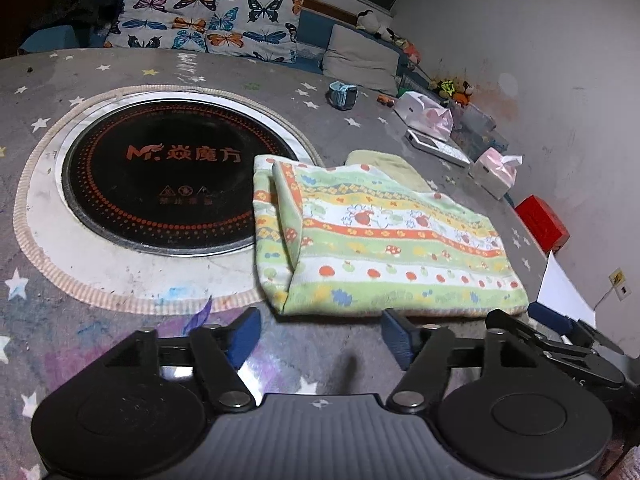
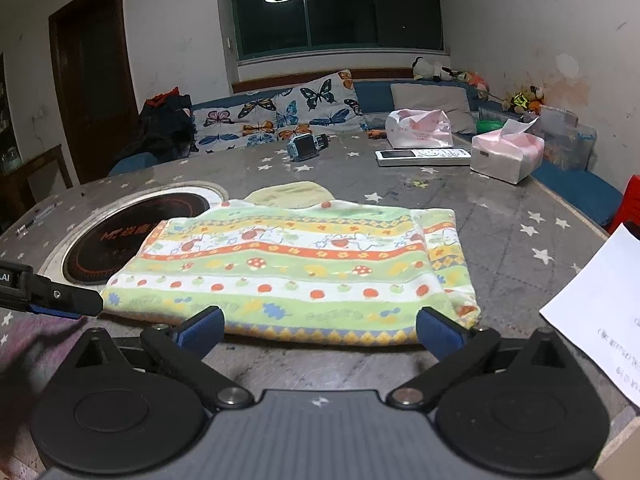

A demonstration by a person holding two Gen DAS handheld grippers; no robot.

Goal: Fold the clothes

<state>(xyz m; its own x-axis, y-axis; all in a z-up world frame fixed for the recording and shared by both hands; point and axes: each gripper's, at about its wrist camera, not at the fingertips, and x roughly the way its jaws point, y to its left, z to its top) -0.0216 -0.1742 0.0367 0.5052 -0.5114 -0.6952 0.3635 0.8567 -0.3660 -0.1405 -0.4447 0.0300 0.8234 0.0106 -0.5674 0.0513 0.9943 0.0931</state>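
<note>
Both sets of jaws were spread wide and held nothing. Left gripper sat just short of the near-left part of the patterned cloth; right gripper faced its near hem, jaws straddling the middle of that edge.

Cloth lay flat on the tabletop, already doubled into a rectangle, its far-left corner overlapping the built-in cooker plate. A pale yellow piece poked out from under the far edge. One short end showed loose layers, slightly offset.

My read: next fold was due. To do it well, pinch all layers at the two near corners, not just the top one; lift low, carry both corners evenly to the far edge, line up hems before letting go. Risk: grabbing a single layer would open the stack. Keep clear of the paper sheet beside it.
</note>
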